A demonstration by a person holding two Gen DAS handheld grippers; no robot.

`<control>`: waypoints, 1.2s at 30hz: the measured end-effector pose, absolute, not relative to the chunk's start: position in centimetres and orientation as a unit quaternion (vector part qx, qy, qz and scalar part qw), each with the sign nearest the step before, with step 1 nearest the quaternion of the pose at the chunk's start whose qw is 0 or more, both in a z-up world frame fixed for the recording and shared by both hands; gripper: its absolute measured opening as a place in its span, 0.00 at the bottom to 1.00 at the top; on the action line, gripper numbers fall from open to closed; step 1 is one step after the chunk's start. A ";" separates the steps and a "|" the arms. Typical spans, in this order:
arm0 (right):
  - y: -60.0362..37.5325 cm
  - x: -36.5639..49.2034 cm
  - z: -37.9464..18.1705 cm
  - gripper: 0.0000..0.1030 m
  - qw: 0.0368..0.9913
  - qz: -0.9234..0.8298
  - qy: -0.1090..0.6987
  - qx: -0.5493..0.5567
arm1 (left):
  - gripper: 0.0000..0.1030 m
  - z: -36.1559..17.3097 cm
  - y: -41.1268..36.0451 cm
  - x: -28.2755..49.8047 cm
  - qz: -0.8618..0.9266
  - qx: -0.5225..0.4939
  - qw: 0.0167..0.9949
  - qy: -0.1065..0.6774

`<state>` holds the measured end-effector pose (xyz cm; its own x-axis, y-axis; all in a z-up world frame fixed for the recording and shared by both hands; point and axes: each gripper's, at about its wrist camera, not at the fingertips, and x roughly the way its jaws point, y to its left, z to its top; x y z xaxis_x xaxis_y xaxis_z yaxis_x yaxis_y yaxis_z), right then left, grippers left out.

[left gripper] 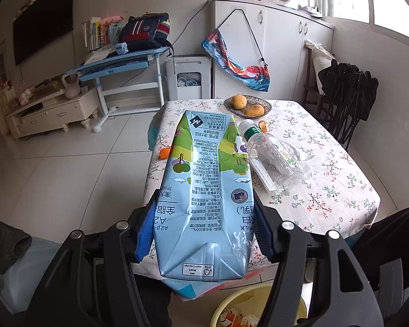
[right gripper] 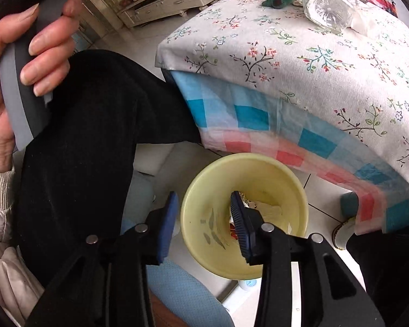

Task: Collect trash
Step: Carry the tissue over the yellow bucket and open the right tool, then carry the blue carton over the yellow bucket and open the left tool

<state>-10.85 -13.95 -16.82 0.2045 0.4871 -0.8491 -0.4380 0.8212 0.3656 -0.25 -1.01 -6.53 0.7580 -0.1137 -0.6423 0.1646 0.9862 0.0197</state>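
Left gripper (left gripper: 201, 234): clamped on milk carton (left gripper: 204, 190). Right gripper (right gripper: 204, 226): jaws apart, empty, above yellow bin (right gripper: 275, 169) holding scraps. Basket (left gripper: 267, 106): two mangoes (left gripper: 238, 101).

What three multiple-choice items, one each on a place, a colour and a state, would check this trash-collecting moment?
1. Where does the clear plastic bottle lie?
A. On the floral tablecloth
B. Inside the bin
C. On the floor tiles

2. What colour is the bin under the right gripper?
A. Red
B. Pale yellow
C. Black

3. What is the left gripper doing?
A. Standing open and empty
B. Clamping the blue milk carton
C. Clamping the bottle

Answers:
1. A: the bottle lies on its side on the cloth, near the fruit dish.
2. B: the bin's wall and rim are pale yellow, with scraps at the bottom.
3. B: the carton sits between both pads, which press on its sides.
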 end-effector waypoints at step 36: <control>-25.2 -13.2 -9.5 0.69 0.936 0.094 0.292 0.171 | 0.57 -13.7 -9.0 -10.9 -0.206 0.200 0.853 0.436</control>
